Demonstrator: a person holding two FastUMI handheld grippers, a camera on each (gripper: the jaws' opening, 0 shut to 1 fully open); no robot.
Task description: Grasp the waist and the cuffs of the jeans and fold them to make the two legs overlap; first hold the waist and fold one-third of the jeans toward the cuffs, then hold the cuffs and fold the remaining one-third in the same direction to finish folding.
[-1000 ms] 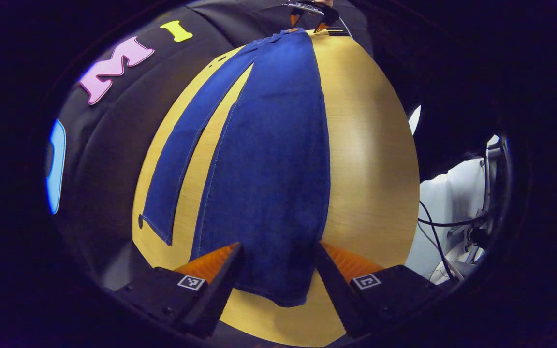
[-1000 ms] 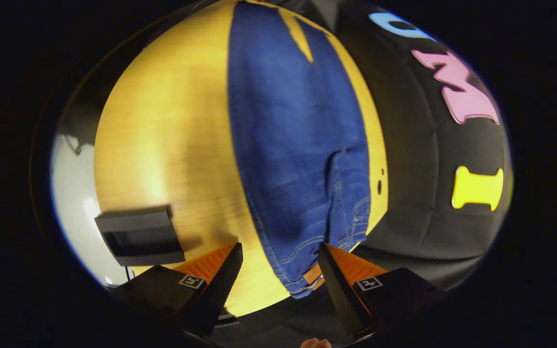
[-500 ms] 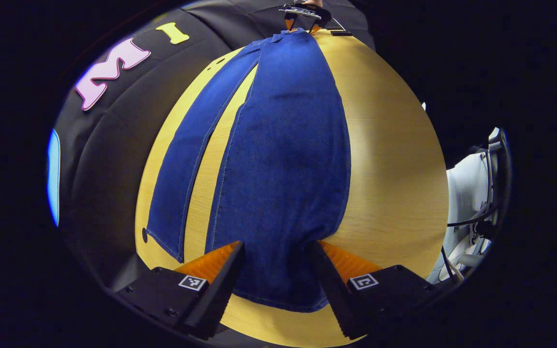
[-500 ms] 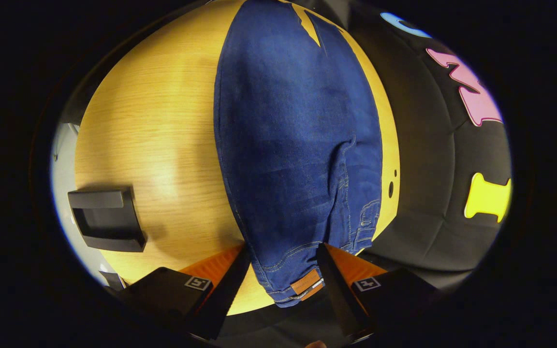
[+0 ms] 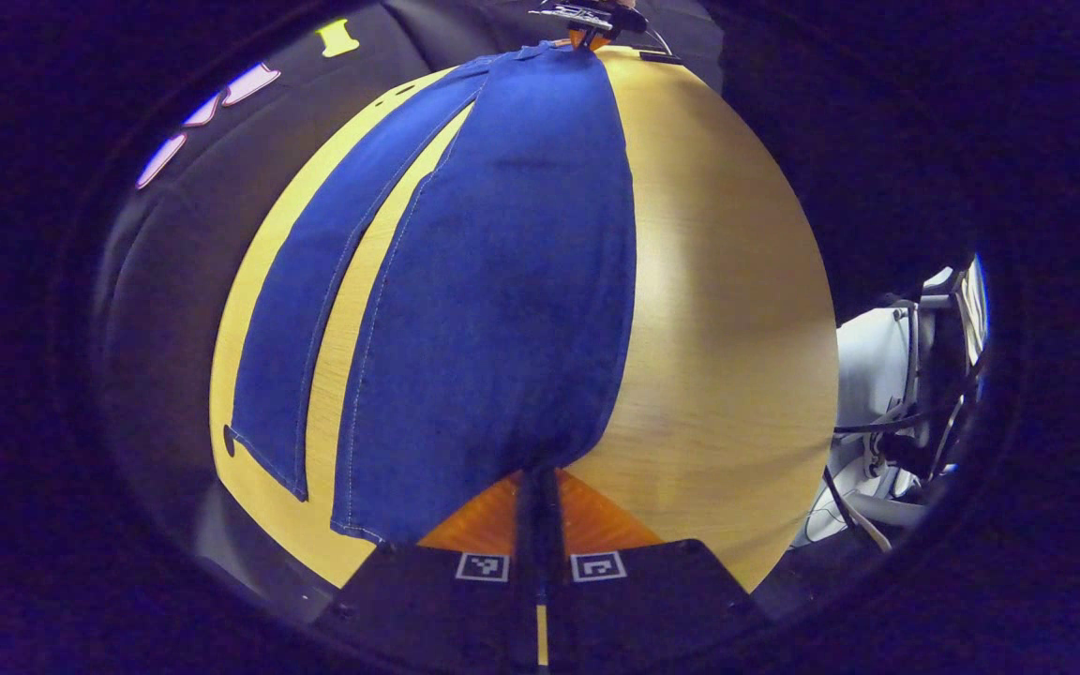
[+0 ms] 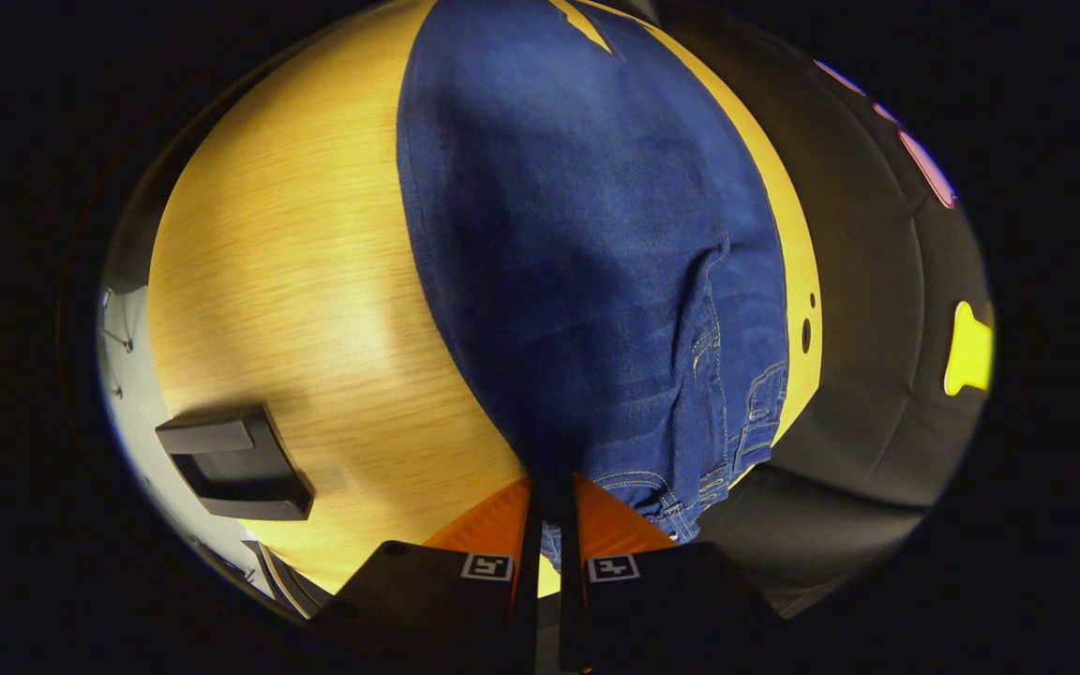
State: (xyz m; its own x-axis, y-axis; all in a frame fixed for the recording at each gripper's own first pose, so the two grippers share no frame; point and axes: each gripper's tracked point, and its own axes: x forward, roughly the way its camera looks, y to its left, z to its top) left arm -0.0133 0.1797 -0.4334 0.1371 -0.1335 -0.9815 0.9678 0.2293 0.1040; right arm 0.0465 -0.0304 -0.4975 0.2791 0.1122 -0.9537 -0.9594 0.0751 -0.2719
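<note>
On the wooden tabletop (image 5: pixel 727 309) the jeans (image 5: pixel 502 281) lie flat and stretched along its length, from one end of the table to the other. In the left gripper view, the left gripper (image 5: pixel 538 483) is at the cuff end. Its two fingers are brought together on the hem of the nearer leg (image 5: pixel 493 356), at the corner of that cuff which is closer to the bare side of the tabletop, so the denim is pinched between them. The second leg (image 5: pixel 306 309) lies beside the first one, toward the edge of the table next to the black cloth wall (image 5: pixel 174 281), with a narrow strip of wood visible between the two legs. Its cuff is free and flat on the table.

In the right gripper view, the right gripper (image 6: pixel 549 497) is at the waist end. Its fingers are also closed together, clamped on the waistband (image 6: pixel 652 487) near its corner (a little denim shows in the thin gap between them). The seat of the jeans with the pocket stitching (image 6: pixel 737 412) lies just beside the fingers, toward the table edge by the cloth wall. A black box (image 6: pixel 235 464) stands on the tabletop near the opposite edge, well apart from the jeans.

At the far end of the table in the left gripper view, the right gripper appears small, at the waist.
</note>
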